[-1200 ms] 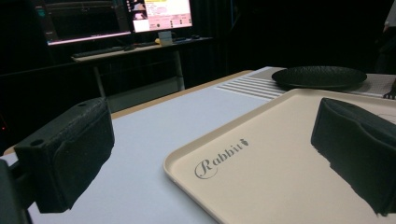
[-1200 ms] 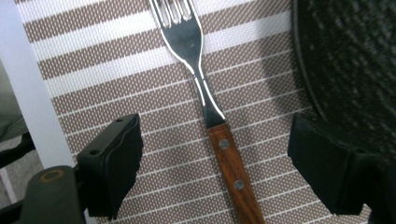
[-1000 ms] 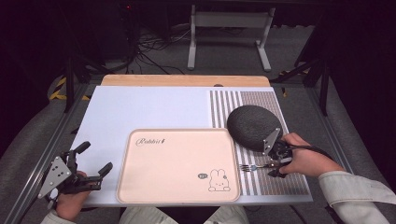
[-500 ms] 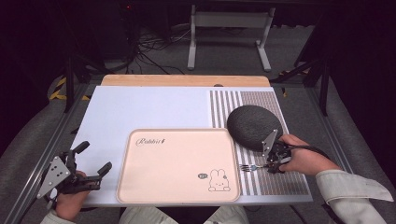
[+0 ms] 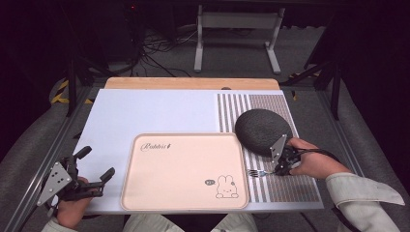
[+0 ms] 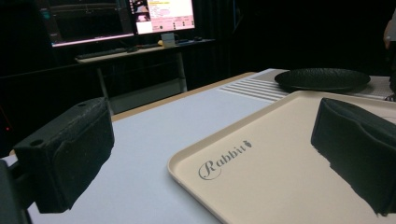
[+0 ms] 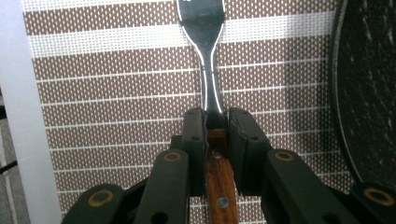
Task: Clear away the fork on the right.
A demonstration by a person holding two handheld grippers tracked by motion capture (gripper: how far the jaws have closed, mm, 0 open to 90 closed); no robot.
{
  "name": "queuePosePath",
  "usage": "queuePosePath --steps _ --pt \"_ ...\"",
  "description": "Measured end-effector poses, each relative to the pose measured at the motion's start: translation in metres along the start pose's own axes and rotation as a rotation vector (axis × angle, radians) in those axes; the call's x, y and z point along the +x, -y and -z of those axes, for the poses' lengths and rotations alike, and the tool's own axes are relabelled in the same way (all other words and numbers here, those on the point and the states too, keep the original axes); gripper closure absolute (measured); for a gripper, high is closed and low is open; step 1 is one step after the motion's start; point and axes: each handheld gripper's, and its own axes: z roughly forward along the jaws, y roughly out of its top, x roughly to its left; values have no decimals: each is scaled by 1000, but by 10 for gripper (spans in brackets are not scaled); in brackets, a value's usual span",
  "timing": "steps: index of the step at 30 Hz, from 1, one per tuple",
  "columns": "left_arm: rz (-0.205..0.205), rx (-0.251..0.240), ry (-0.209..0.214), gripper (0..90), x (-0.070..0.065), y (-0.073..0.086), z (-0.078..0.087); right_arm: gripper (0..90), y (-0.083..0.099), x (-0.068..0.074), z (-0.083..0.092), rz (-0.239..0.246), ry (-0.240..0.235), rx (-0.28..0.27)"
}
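Beside the tray (image 5: 183, 169) lettered "Rabbit", the right gripper (image 7: 215, 122) has just closed on a wooden-handled fork (image 7: 205, 56).

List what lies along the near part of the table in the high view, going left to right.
Left hand-held gripper, jaws open → pink tray with a rabbit drawing → fork on the striped placemat → right hand-held gripper, shut on the fork's handle, its jaws having just been closing.

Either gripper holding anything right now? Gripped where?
Right gripper has just closed on the fork, pads at the top of its wooden handle where the metal neck begins. Left gripper is open, holding nothing.
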Motion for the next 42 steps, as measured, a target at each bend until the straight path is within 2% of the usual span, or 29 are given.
queuePosePath --steps 11,12,17,23,28,29,42 --pt "0 1 1 1 0 0 0 790 2 2 3 14 0 -4" --pt "-1 0 1 1 0 0 0 790 3 3 4 4 2 -8" --pt "-2 1 1 1 0 0 0 790 1 5 19 16 33 -33" --pt "-1 1 2 1 0 0 0 790 -4 6 36 7 70 -68" --pt "1 1 2 1 0 0 0 791 -10 8 46 7 88 -81" --pt "0 1 2 1 0 0 0 791 -11 7 47 21 94 -90" --pt "1 -1 2 1 0 0 0 791 -30 9 72 10 136 -137"
